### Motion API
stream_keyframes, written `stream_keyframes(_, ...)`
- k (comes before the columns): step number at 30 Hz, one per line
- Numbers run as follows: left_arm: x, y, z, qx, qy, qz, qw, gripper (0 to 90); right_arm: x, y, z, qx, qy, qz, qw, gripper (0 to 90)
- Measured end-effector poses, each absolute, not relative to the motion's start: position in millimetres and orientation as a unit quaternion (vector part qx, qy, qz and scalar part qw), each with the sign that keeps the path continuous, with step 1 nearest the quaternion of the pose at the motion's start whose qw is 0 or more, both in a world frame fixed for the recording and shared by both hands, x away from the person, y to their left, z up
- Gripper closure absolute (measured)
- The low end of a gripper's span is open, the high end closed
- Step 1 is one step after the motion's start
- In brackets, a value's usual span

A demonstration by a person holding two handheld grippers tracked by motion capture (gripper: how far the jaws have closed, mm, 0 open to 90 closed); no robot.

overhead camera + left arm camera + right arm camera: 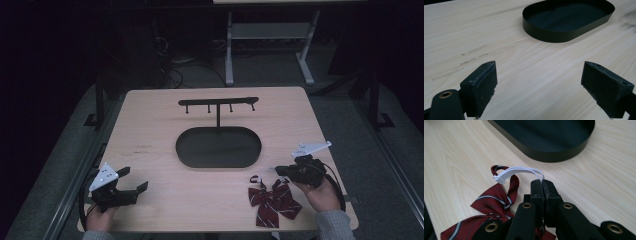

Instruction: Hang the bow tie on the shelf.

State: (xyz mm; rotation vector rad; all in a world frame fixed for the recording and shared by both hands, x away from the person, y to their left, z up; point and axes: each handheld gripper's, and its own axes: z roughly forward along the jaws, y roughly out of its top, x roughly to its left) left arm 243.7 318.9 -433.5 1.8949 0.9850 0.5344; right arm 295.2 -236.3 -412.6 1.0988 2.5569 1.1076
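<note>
The left gripper (134, 181) is held low over the near left corner of the table (150, 120) by the left hand (100, 217). Its jaws are spread wide apart, and nothing is held between them. In the left gripper view, bare wood is seen between the two pads (480, 86), and the black oval tray (549, 32) is seen well ahead of them, towards the right.

The right gripper (275, 171) is held by the right hand (322, 192) at the near right of the table. Its jaws are pressed together on a white elastic loop (519, 171), which is seen running out from the jaw tips in the right gripper view. The loop is attached to a dark red striped bow tie (274, 199). The bow tie is spread on the table just beside and below the jaws, on their left in the right gripper view. The tray is seen close ahead of the jaw tips, apart from the loop.

A black hook rack (218, 103) on a thin post is seen standing at the far edge of the tray, well beyond both grippers. A grey plate (311, 148) is carried on top of the right gripper.
</note>
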Motion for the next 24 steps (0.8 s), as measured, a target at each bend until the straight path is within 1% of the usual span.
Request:
stream_keyframes(9, 242.5, 320.2, -433.6, 0.765, 0.403, 0.219, 0.452, 13.0, 295.2, -226.7, -390.5, 0.333, 0.865, 0.369, 0.065, 87.4)
stream_keyframes(14, 242.4, 320.3, -433.7, 0.765, 0.405, 0.217, 0.452, 13.0, 297.7, -217.4, -379.7, 0.315, 0.874, 0.367, 0.046, 87.4)
stream_keyframes(22, 243.9, 319.4, -434.0, 0.765, 0.407, 0.215, 0.451, 13.0, 304.1, -206.9, -365.5, 0.297, 0.881, 0.367, 0.035, 87.5)
stream_keyframes(24, 244.1, 319.4, -434.1, 0.765, 0.407, 0.215, 0.45, 13.0, 308.8, -202.4, -360.6, 0.288, 0.884, 0.368, 0.02, 87.5)
